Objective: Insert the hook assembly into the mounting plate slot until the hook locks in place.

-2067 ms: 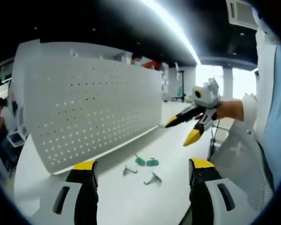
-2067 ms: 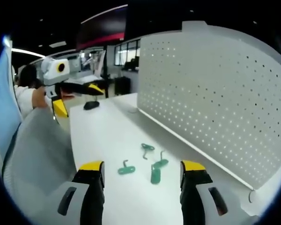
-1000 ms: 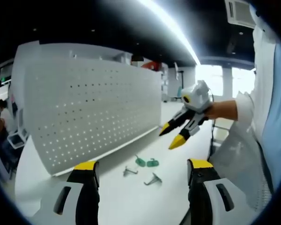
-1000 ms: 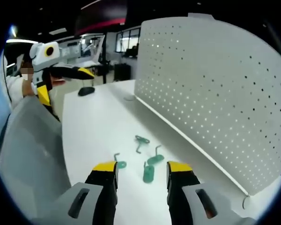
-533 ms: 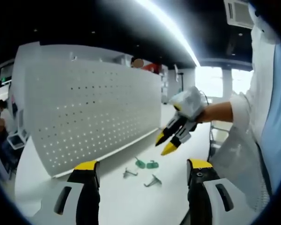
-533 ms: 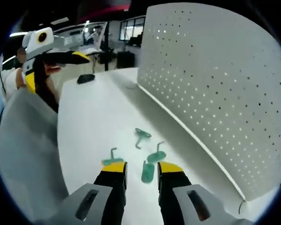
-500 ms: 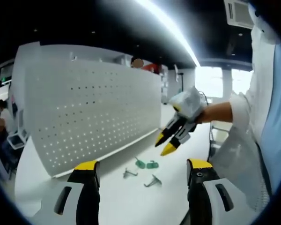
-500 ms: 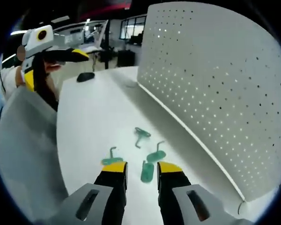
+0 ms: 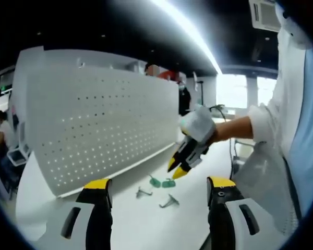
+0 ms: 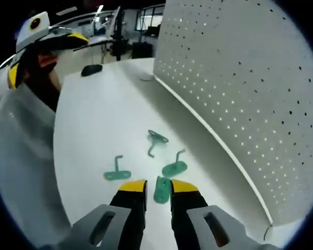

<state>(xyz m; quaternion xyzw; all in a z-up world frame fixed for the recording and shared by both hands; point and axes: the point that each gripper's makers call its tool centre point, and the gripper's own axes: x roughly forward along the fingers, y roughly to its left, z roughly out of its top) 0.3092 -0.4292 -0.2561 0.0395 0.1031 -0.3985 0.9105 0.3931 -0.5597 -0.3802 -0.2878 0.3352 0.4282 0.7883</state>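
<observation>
Several small hooks lie on the white table (image 10: 94, 120) in front of the upright white pegboard (image 10: 240, 83). In the right gripper view one green hook (image 10: 161, 189) lies between the tips of my right gripper (image 10: 158, 186), whose jaws stand a narrow gap apart, just above it. Other green hooks (image 10: 117, 174) (image 10: 174, 167) (image 10: 157, 138) lie close around. In the left gripper view my left gripper (image 9: 159, 188) hangs open and holds nothing. My right gripper (image 9: 176, 169) points down at the hooks (image 9: 168, 183) beside the pegboard (image 9: 104, 130).
A black mouse (image 10: 91, 69) lies far back on the table. My left gripper (image 10: 41, 34) is held high at the table's near side. A person's sleeve and light coat (image 9: 271, 156) are at the right of the left gripper view. People sit beyond the pegboard's left end.
My right gripper has come down from mid-air onto the hooks and its jaws have narrowed from wide open to a small gap around one green hook. The left gripper has stayed put.
</observation>
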